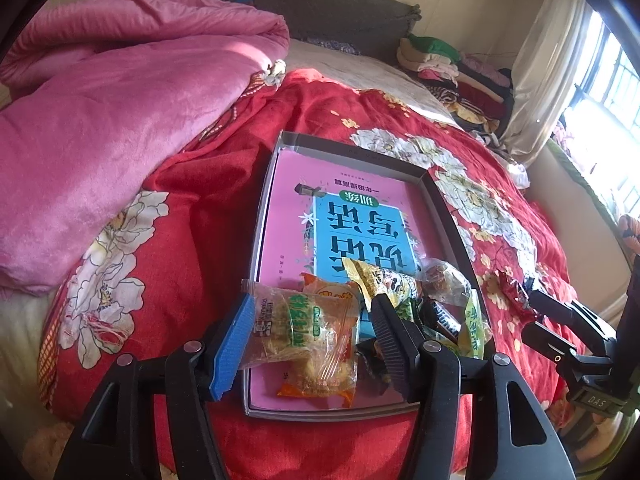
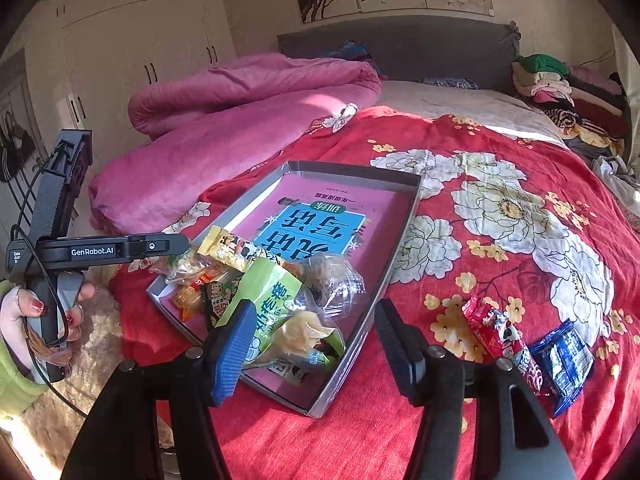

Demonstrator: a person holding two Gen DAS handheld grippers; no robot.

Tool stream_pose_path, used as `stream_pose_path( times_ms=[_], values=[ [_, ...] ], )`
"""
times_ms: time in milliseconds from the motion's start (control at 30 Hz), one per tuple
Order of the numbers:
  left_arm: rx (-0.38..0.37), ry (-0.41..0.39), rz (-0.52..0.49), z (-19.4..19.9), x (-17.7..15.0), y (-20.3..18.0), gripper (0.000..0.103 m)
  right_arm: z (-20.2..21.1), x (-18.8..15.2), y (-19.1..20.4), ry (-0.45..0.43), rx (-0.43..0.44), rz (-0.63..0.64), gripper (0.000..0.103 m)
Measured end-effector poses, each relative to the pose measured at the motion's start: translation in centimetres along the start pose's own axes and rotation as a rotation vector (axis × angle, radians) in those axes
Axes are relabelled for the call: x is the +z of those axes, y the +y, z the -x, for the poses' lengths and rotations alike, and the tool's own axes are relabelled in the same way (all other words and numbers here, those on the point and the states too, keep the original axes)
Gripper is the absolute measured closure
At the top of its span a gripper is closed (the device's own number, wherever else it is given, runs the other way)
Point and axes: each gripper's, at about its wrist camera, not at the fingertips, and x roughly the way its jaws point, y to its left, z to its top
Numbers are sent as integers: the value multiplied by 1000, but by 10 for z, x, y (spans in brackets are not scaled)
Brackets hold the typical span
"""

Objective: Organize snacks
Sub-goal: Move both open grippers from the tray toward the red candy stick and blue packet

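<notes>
A shallow grey box [image 1: 440, 200] lies on the red flowered bedspread with a pink and blue book flat inside it. Several snack packets are heaped at its near end. My left gripper [image 1: 312, 304] stands open around a clear packet with a green label [image 1: 300, 328]; the blue pad [image 1: 232, 344] is at its edge and the black pad stands apart from it. My right gripper [image 2: 314, 306] is open over the box's near corner, above a green packet [image 2: 264, 300]. A red packet [image 2: 496, 332] and a blue packet [image 2: 560, 360] lie on the bedspread to its right.
A pink quilt [image 1: 120, 100] is bunched up left of the box. Folded clothes [image 2: 560, 84] are stacked at the headboard. A hand with red nails [image 2: 40, 312] holds the left gripper [image 2: 176, 242] at the bed's left edge. A window is on the right.
</notes>
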Motion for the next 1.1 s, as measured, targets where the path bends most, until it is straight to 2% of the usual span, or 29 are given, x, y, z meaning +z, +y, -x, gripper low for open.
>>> stream_pose_path(
  times_ms=[233,333,467,733,900,1100],
  values=[
    [2,-46,-4,10,2,-2,31,8,1,-2,-28,-18,2,41],
    [2,-63,5,14,3,-1,30,10,2,-2,-37,-25,4,40],
    [11,-85,15,19,4,0,29,12,2,-2,-41,-25,4,35],
    [-5,-127,-1,32,5,-9,27,18,4,-2,-52,-22,5,34],
    [-48,-160,-7,45,6,-20,26,24,5,-5,-65,-21,-1,34],
    [-111,-136,-18,50,5,-42,26,39,7,-15,-89,-45,-11,34]
  ],
)
